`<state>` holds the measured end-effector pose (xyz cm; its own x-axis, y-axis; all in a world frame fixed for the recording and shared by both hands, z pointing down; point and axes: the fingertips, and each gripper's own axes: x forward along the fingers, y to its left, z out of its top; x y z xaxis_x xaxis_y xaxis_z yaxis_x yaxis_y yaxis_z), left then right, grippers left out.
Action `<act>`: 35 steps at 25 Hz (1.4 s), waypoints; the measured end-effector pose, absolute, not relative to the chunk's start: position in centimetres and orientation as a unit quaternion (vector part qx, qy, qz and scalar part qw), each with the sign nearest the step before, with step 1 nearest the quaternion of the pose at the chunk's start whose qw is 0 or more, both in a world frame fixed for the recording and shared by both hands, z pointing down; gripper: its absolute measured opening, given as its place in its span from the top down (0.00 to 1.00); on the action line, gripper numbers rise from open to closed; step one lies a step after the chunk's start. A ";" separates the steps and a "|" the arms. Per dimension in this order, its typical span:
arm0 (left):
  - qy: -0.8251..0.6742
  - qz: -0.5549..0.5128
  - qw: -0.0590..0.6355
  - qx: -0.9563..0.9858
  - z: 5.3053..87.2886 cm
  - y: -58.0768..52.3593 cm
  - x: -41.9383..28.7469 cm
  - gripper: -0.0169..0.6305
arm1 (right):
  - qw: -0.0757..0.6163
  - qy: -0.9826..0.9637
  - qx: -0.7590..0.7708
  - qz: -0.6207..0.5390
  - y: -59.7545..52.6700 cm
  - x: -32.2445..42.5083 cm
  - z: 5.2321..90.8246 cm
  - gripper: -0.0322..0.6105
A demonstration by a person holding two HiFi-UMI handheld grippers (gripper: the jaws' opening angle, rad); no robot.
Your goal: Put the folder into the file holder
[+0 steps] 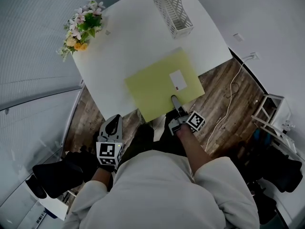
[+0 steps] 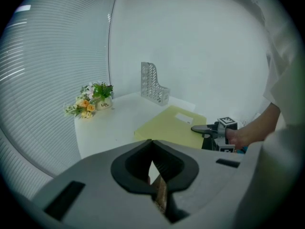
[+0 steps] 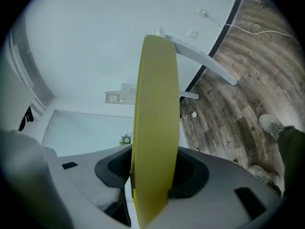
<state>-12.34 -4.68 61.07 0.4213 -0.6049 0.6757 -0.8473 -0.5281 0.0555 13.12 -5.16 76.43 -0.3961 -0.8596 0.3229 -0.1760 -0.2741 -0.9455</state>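
A yellow-green folder [image 1: 157, 87] with a white label lies flat at the near edge of the white table [image 1: 128, 42], its near corner overhanging the edge. The white mesh file holder [image 1: 172, 8] stands upright at the table's far side, well apart from the folder. My right gripper [image 1: 174, 100] reaches over that near edge. In the right gripper view the folder [image 3: 155, 104] runs edge-on between the jaws, which stand apart around it. My left gripper [image 1: 113, 123] hangs below the table edge by the person's body, shut and empty. The left gripper view shows folder [image 2: 167, 128], file holder [image 2: 155, 85] and right gripper [image 2: 198, 128].
A small pot of flowers [image 1: 82, 27] sits at the table's far left corner. Wood floor lies to the right, with a white cable [image 1: 233, 87] and a white rack [image 1: 269, 111]. A ribbed wall borders the left side.
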 end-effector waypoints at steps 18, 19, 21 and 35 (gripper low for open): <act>-0.438 0.245 0.163 0.850 56.8 -7.1 -9.9 0.96 | 0.251 0.588 -0.520 -0.567 -3.7 19.5 65.9 0.70; -0.438 0.240 0.160 0.851 56.4 -7.3 -9.7 0.96 | 0.259 0.605 -0.513 -0.551 -4.3 19.6 64.4 0.70; -0.440 0.230 0.154 0.854 55.6 -7.6 -9.3 0.96 | 0.263 0.630 -0.512 -0.522 -5.3 20.2 61.8 0.70; -0.476 0.187 0.136 0.849 52.4 -8.7 -9.2 0.96 | 0.183 0.730 -0.574 -0.323 -15.9 25.7 47.1 0.70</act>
<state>-9.22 -8.67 52.37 0.4775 -0.7569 0.4462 -0.8584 -0.5101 0.0533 25.67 -15.92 47.12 -0.2751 -0.9559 0.1031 -0.7193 0.1335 -0.6818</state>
